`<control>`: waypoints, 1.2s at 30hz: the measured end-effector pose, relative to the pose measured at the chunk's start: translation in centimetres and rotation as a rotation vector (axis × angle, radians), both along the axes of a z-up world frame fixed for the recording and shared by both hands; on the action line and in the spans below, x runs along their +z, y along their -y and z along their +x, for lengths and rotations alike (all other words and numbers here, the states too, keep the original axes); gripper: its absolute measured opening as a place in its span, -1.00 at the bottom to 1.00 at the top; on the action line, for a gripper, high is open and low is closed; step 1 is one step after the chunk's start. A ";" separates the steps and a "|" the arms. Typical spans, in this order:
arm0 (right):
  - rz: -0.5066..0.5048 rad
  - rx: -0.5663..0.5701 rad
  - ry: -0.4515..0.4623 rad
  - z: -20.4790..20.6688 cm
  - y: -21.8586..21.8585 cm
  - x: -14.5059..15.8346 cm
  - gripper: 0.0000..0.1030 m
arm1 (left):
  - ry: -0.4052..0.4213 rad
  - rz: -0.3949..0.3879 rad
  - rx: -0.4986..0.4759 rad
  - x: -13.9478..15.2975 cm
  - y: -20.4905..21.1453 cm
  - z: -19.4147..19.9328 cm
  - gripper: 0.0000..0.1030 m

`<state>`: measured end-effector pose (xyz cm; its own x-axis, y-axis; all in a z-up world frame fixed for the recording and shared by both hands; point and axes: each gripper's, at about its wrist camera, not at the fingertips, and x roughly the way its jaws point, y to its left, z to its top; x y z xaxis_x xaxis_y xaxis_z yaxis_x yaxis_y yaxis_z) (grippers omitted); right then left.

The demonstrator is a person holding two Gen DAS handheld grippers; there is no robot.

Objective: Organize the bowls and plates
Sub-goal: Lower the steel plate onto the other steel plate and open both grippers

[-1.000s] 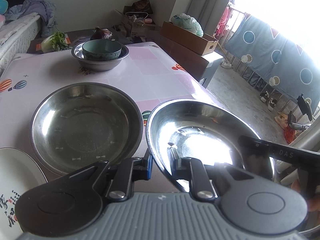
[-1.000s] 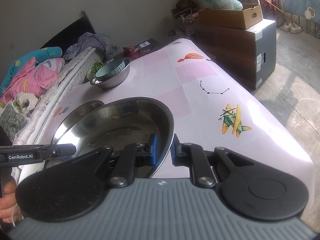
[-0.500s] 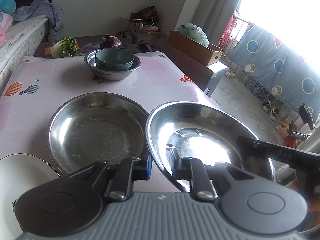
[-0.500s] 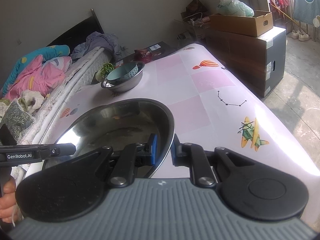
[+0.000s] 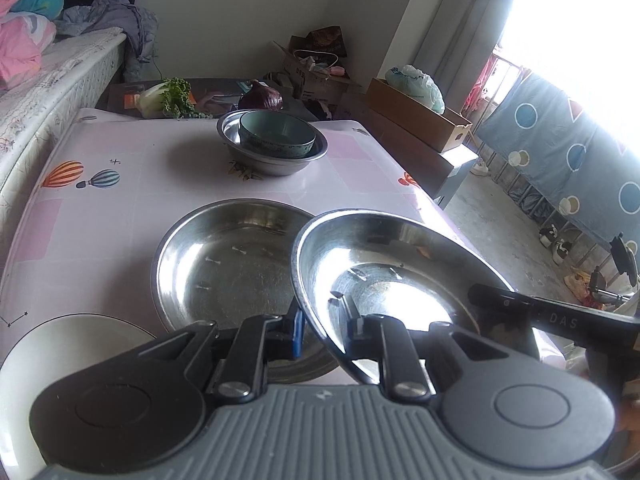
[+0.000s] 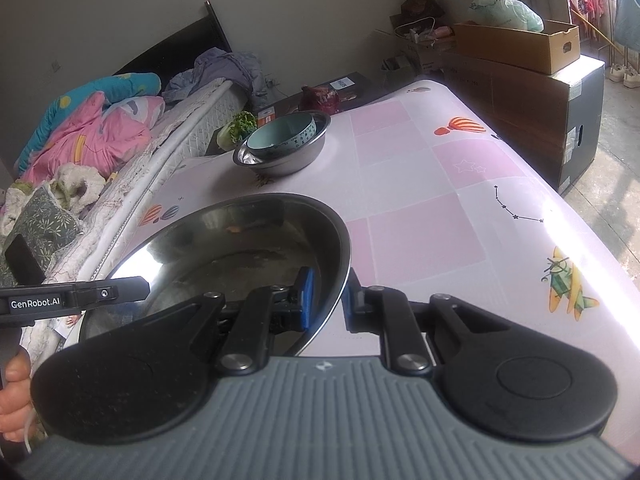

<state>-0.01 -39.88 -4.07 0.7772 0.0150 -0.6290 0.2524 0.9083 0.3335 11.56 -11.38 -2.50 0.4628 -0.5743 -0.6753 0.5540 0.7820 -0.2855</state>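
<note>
Held steel plate (image 5: 384,276) shifted over second plate (image 5: 224,264)

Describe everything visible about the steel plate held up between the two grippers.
The held steel plate is a round, shallow dish of shiny metal with a thin rolled rim and a flat, glare-lit bottom, empty inside. It hangs tilted above the table, overlapping a second steel plate lying flat there. The left hand-held gripper is shut on its left rim and the right hand-held gripper on the opposite rim, one pad inside and one outside.
</note>
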 end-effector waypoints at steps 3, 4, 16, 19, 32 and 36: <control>0.000 0.018 -0.016 1.2 -0.8 -0.4 -0.72 | -0.011 0.003 0.018 -0.4 -0.6 0.5 -0.63; 0.001 0.022 -0.019 1.5 -1.0 -0.5 -0.72 | -0.017 0.005 0.024 -0.6 -0.8 0.8 -0.63; 0.016 0.053 -0.066 5.2 -1.9 -2.1 -0.71 | -0.079 0.020 0.058 -2.7 -2.1 3.5 -0.62; 0.014 0.063 -0.069 6.1 -2.1 -2.2 -0.71 | -0.085 0.026 0.066 -3.0 -2.1 4.1 -0.62; -0.018 0.147 -0.086 10.2 -2.7 -2.8 -0.68 | -0.134 0.071 0.121 -4.1 -2.6 6.5 -0.60; 0.001 0.158 -0.092 11.5 -2.9 -3.4 -0.68 | -0.145 0.090 0.133 -4.5 -2.8 6.9 -0.48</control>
<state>11.46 -36.97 -7.44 0.7043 0.1326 -0.6974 0.1363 0.9389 0.3161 18.45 -8.55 -6.99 0.4250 -0.4491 -0.7859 0.4022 0.8715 -0.2805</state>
